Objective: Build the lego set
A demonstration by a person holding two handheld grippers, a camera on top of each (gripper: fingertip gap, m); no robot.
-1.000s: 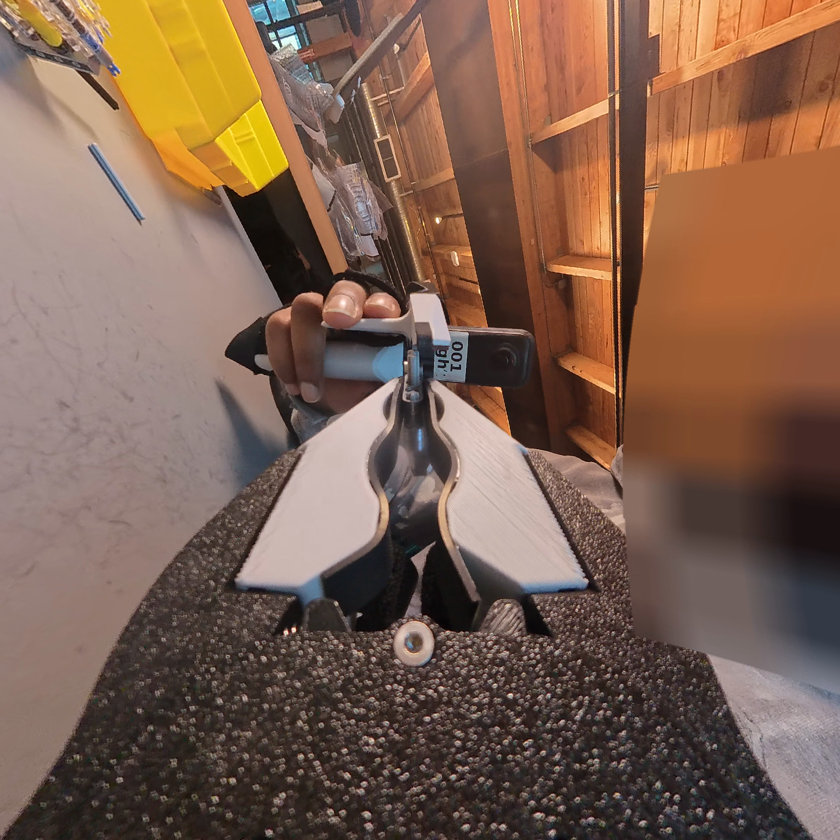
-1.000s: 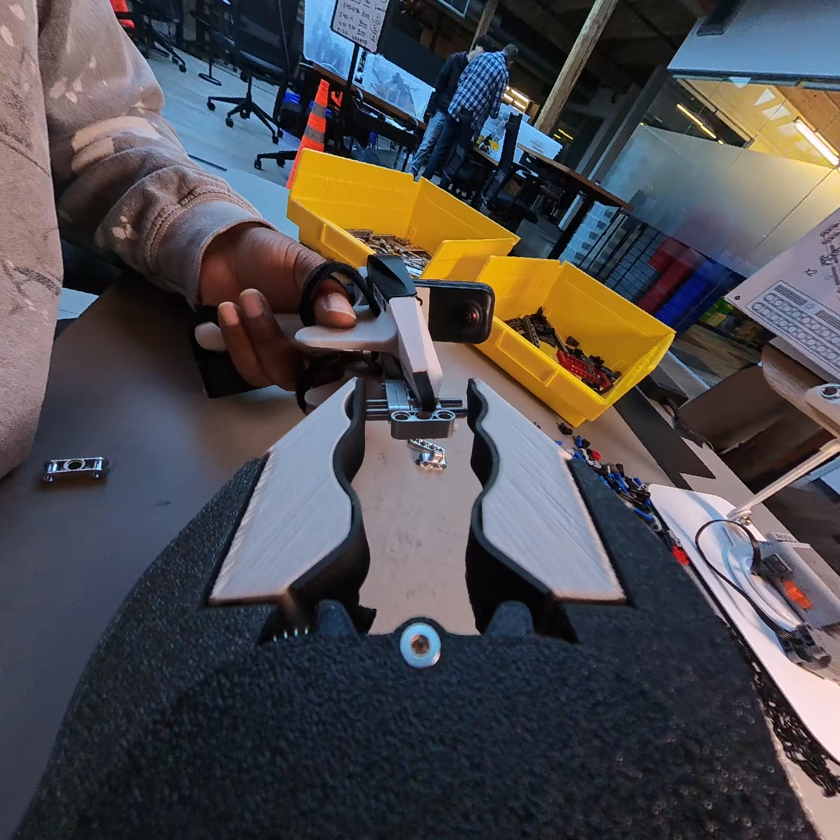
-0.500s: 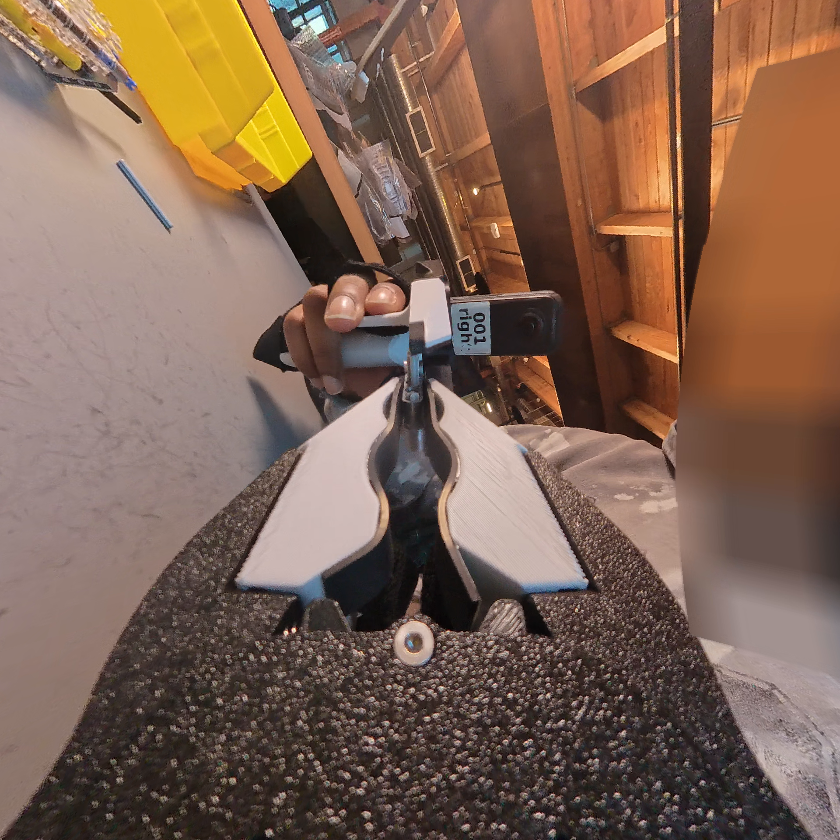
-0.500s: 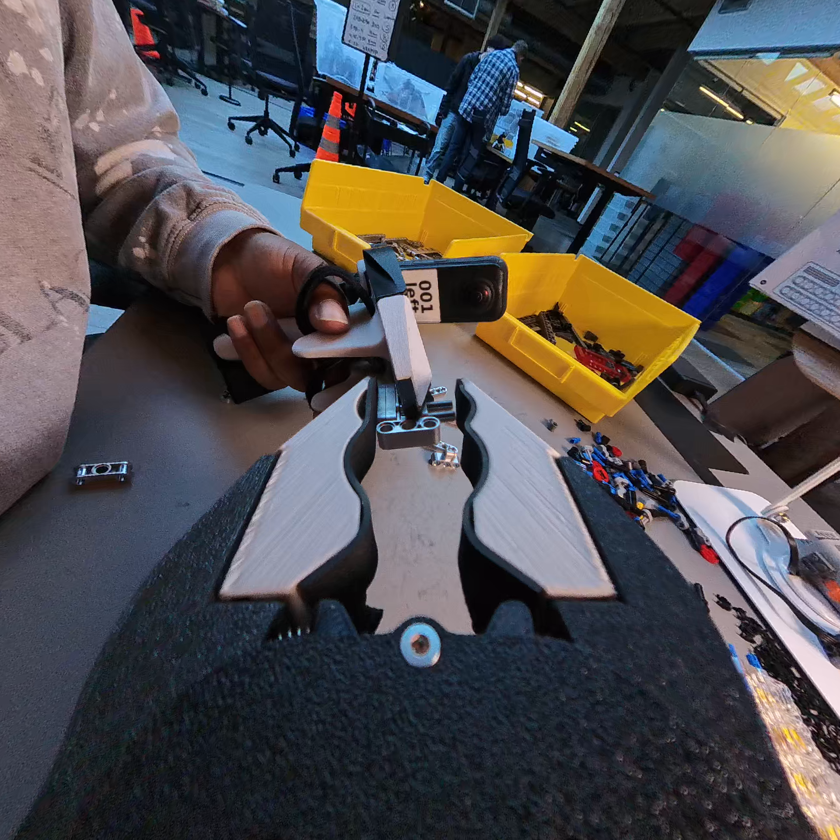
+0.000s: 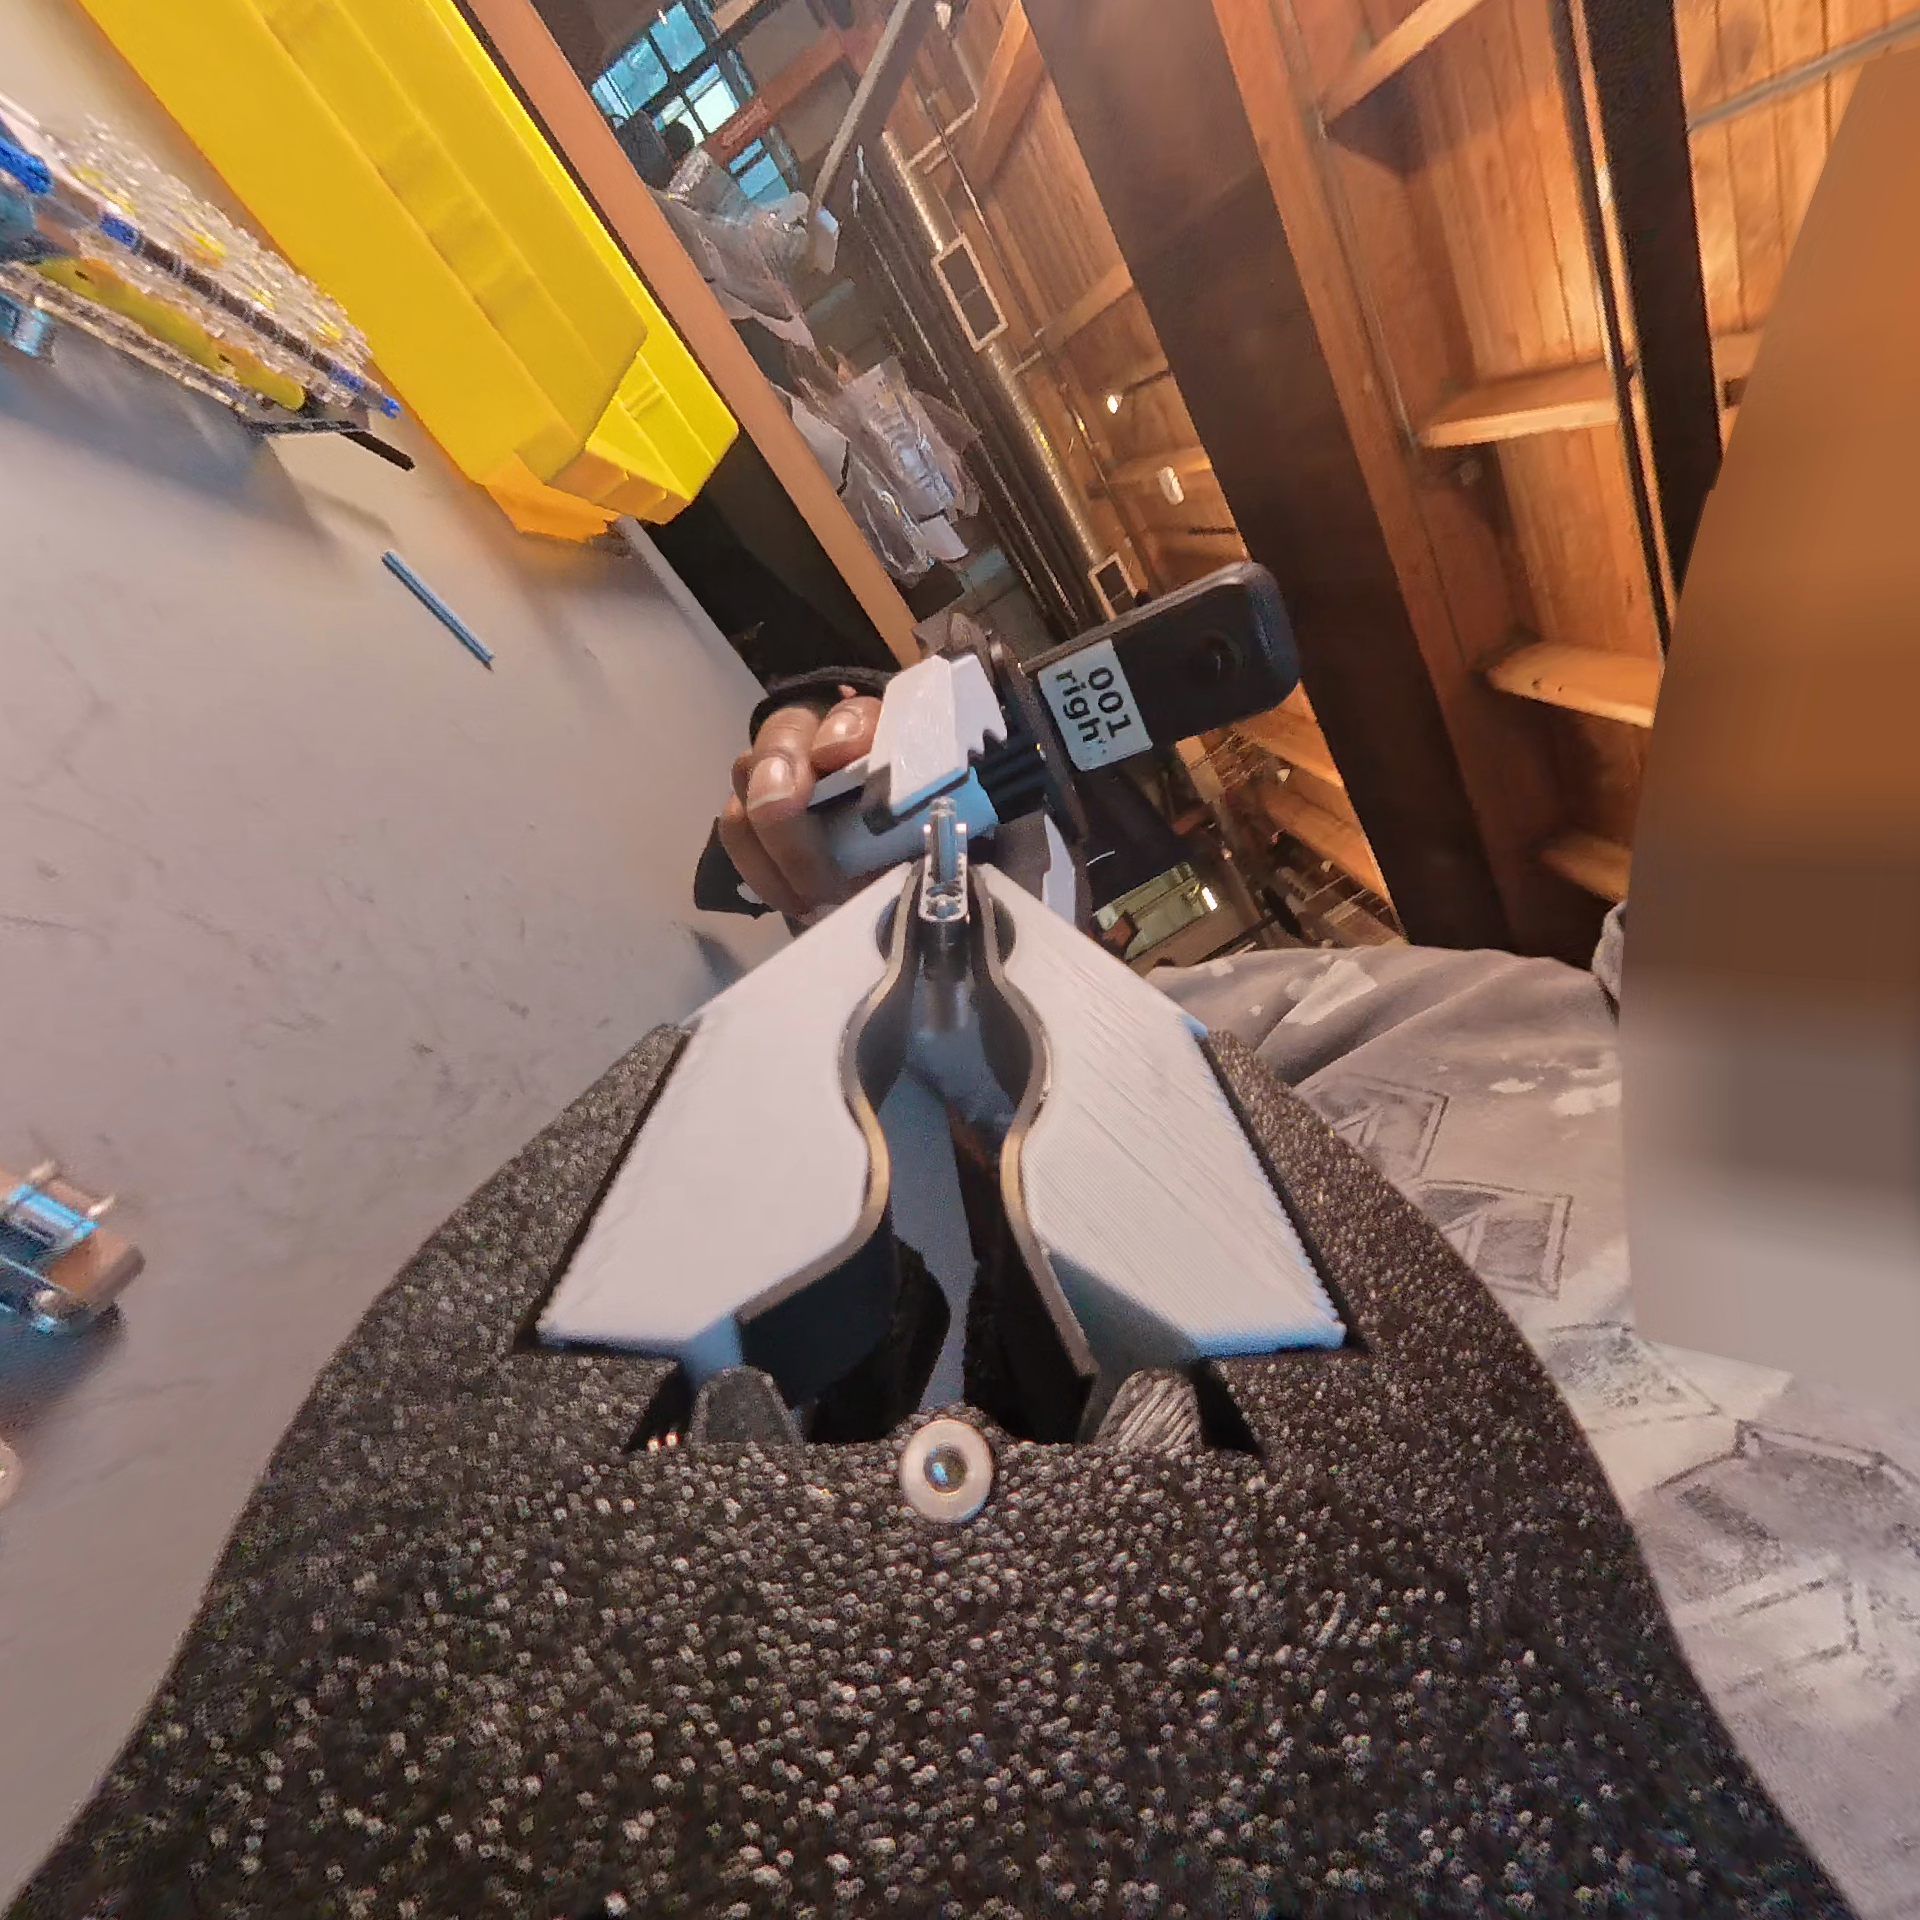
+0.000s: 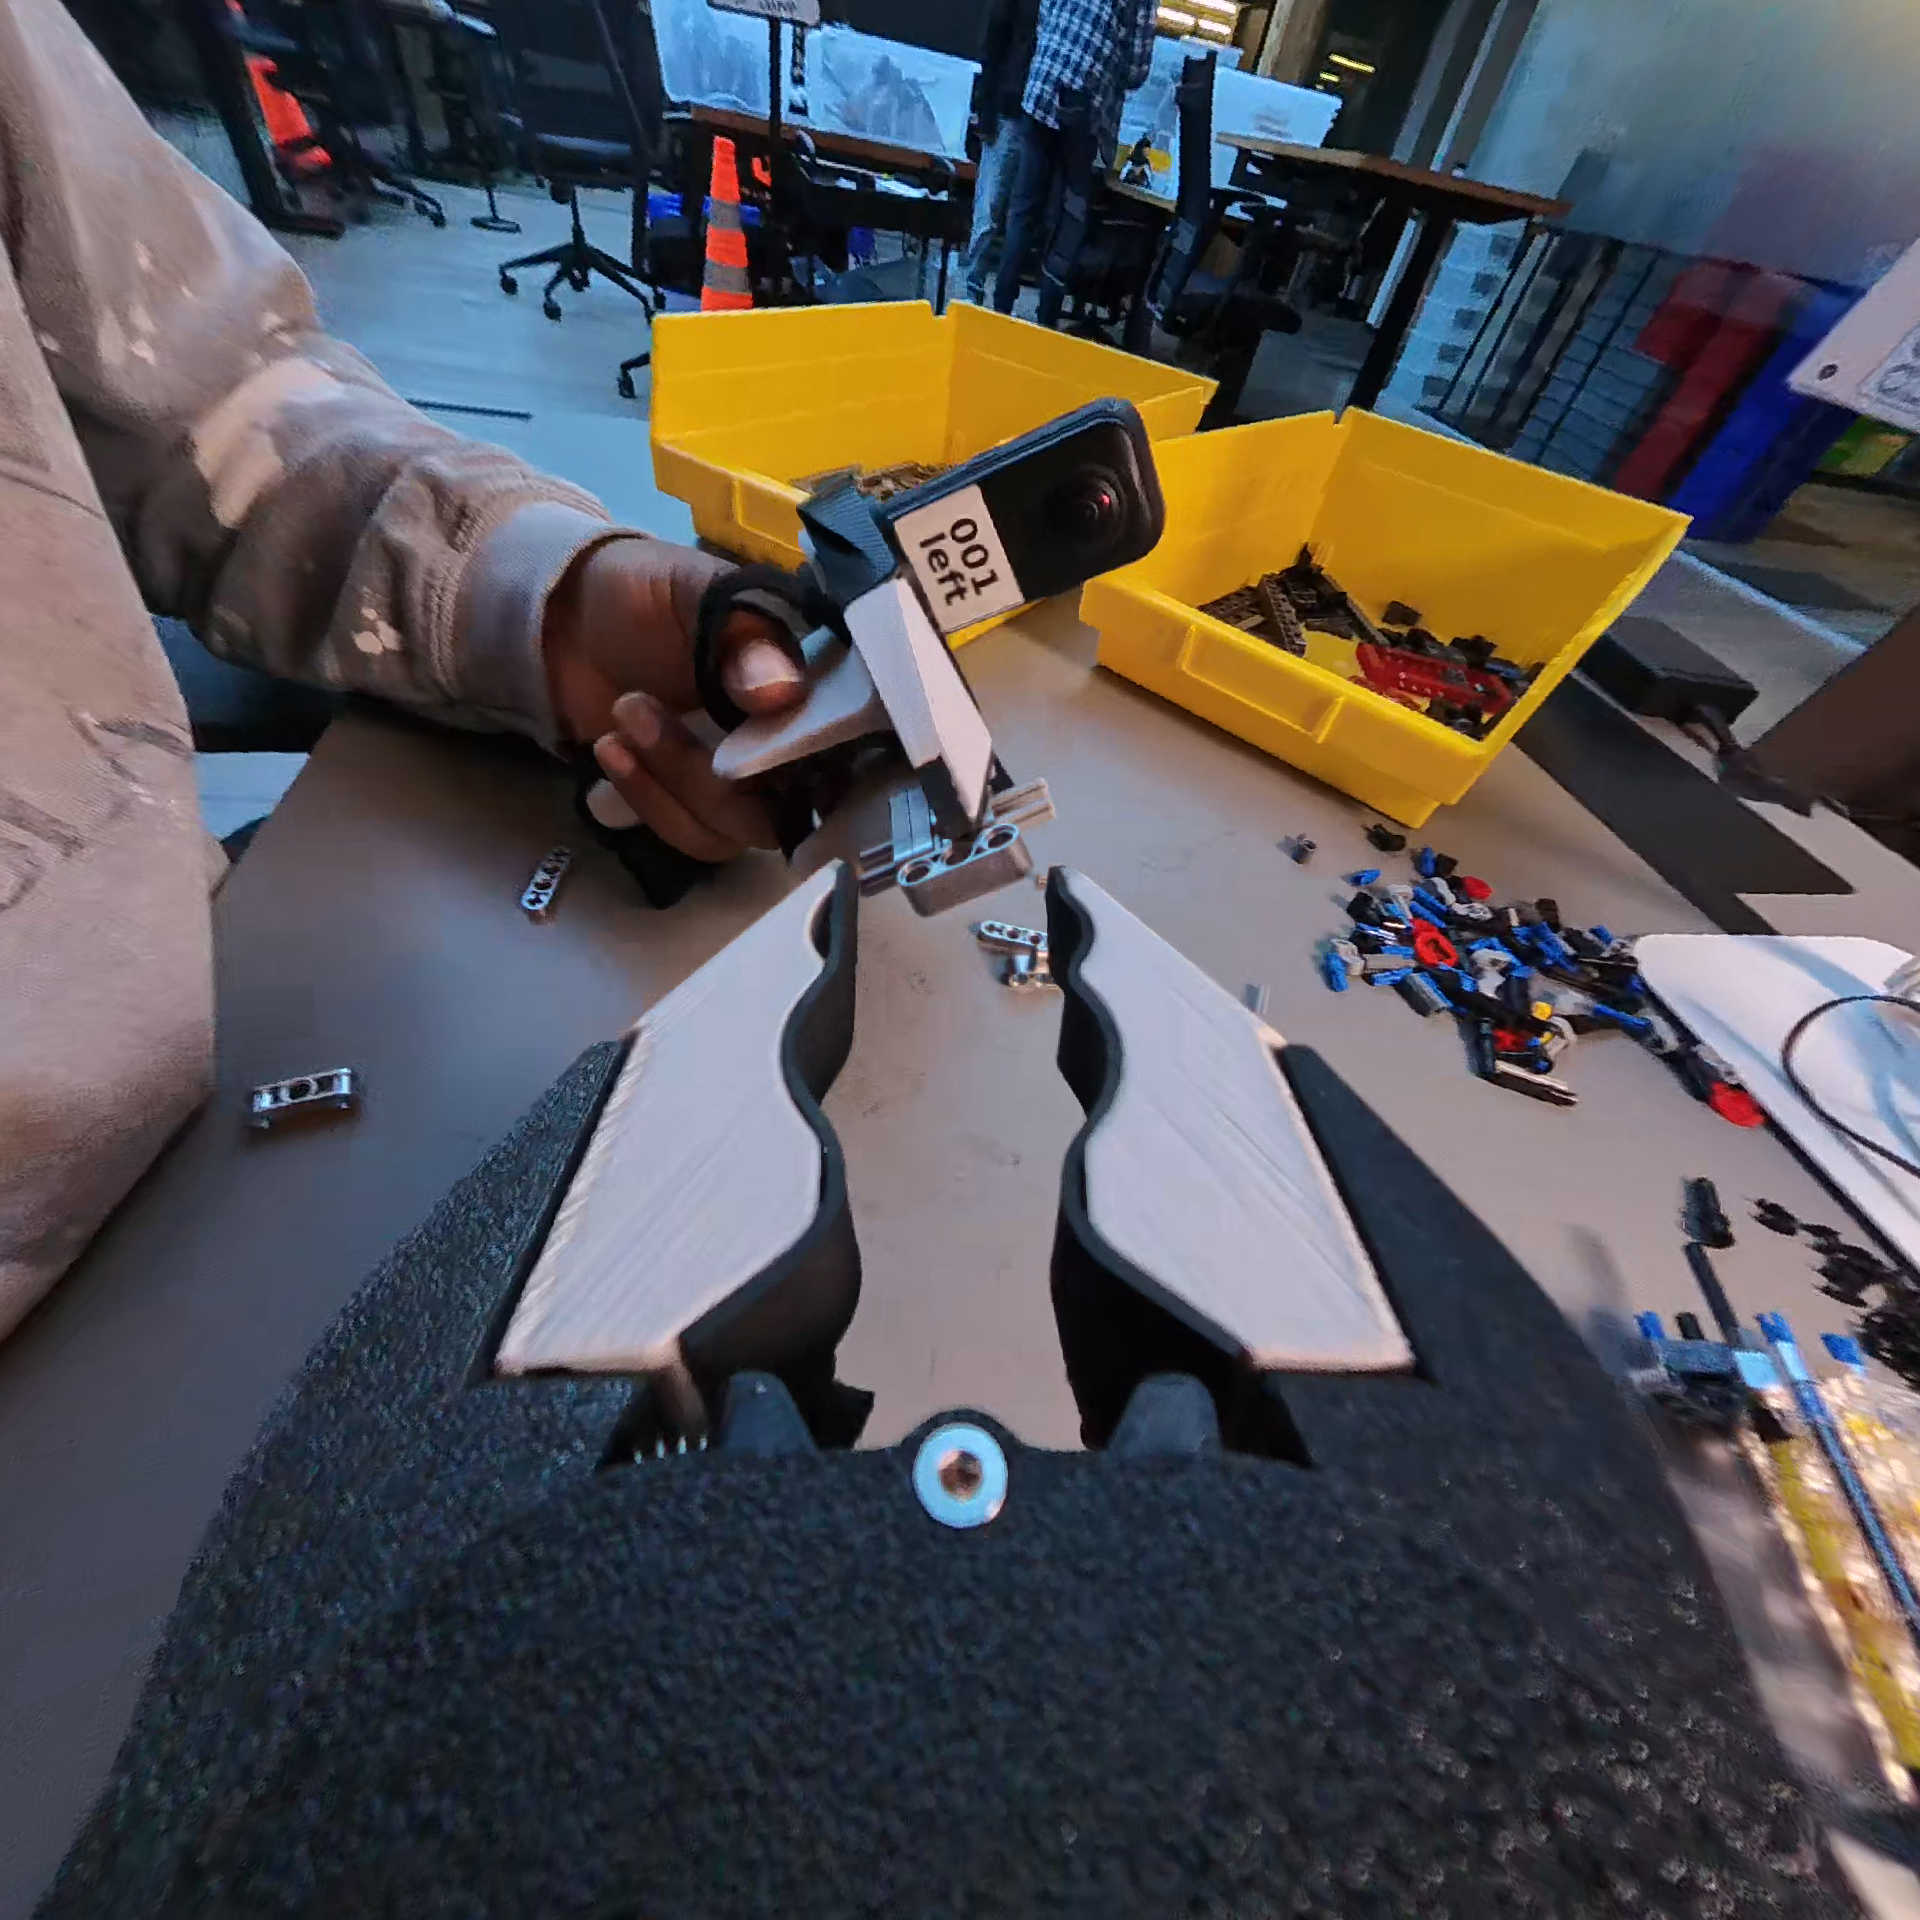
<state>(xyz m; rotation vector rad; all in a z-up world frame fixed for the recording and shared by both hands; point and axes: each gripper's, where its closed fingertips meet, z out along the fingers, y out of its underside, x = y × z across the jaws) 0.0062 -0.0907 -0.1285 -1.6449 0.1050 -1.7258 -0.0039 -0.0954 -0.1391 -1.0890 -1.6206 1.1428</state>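
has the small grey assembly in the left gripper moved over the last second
Yes. In the right wrist view the grey assembly shut in the left gripper has tilted and lifted; against the yellow bins it now sits nearer them.

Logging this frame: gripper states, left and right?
Left gripper: shut on the grey beam assembly, held above the table.
Right gripper: open, empty, just short of that assembly.

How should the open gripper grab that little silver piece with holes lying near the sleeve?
Probably from straight above, pinching the little silver piece across its two long sides, near the middle. It lies flat on the table, so nothing can slide under it, and its narrow width should fit between the right gripper's open fingers.
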